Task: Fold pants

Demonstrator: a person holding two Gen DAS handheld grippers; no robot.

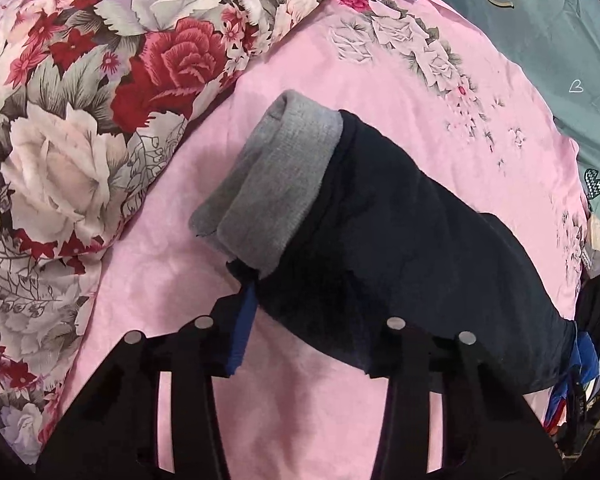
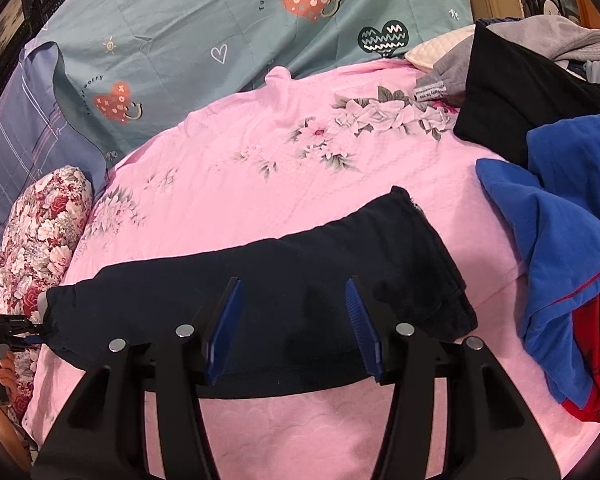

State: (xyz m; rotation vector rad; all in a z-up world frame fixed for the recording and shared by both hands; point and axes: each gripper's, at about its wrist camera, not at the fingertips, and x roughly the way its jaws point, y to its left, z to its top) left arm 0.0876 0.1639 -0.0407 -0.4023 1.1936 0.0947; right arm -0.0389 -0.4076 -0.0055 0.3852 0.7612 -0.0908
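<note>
**Pants Under Both Claws on Pink Bedspread**

The dark pants [image 2: 260,300] lie lengthwise on the pink bedspread [image 2: 260,168]. The left gripper [image 1: 300,320] stands over their grey-cuffed end [image 1: 268,192]; cloth lies between its jaws and hides the right finger, so contact cannot be confirmed. The right gripper [image 2: 292,320] is partly open, cloth between its blue pads [image 2: 224,324], neither pad visibly pressing. A floral pillow [image 1: 80,120] sits left of the left gripper; a heap of clothes [image 2: 560,220] right of the right one.
</note>
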